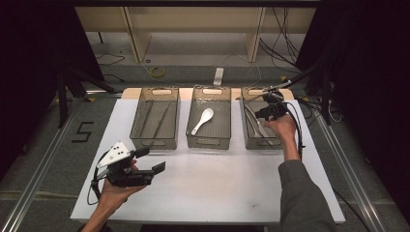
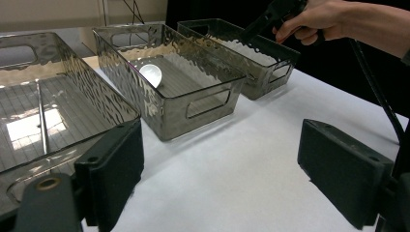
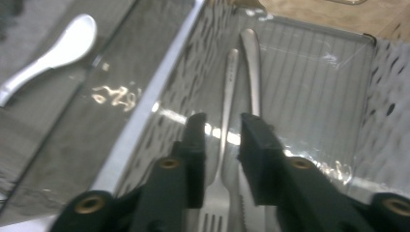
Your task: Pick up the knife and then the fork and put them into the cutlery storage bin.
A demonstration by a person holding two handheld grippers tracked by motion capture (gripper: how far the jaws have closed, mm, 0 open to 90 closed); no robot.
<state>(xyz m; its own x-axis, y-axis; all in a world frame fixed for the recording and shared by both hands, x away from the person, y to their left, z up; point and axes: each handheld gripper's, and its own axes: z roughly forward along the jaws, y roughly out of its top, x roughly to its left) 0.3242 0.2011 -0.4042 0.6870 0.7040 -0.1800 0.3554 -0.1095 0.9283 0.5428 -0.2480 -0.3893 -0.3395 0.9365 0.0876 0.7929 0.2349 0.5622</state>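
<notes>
Three smoky clear bins stand in a row at the back of the white table. My right gripper [image 1: 255, 110] [image 3: 222, 121] hangs over the right bin [image 1: 261, 143], jaws a little apart and pressing on nothing. Below them, on the bin floor, a metal fork [image 3: 231, 72] and a knife [image 3: 251, 63] lie side by side. A white spoon [image 1: 202, 120] [image 3: 53, 53] rests in the middle bin [image 1: 208, 141]. My left gripper [image 1: 152, 160] [image 2: 222, 159] is held above the table's front left, wide open and empty, pointing toward the bins.
The left bin [image 1: 154, 140] holds thin dark chopsticks [image 1: 159, 121]. Bare white table [image 1: 217, 183] stretches in front of the bins. The right gripper's cable [image 1: 297, 130] trails beside the right forearm. Floor, shelving and cables lie beyond the table.
</notes>
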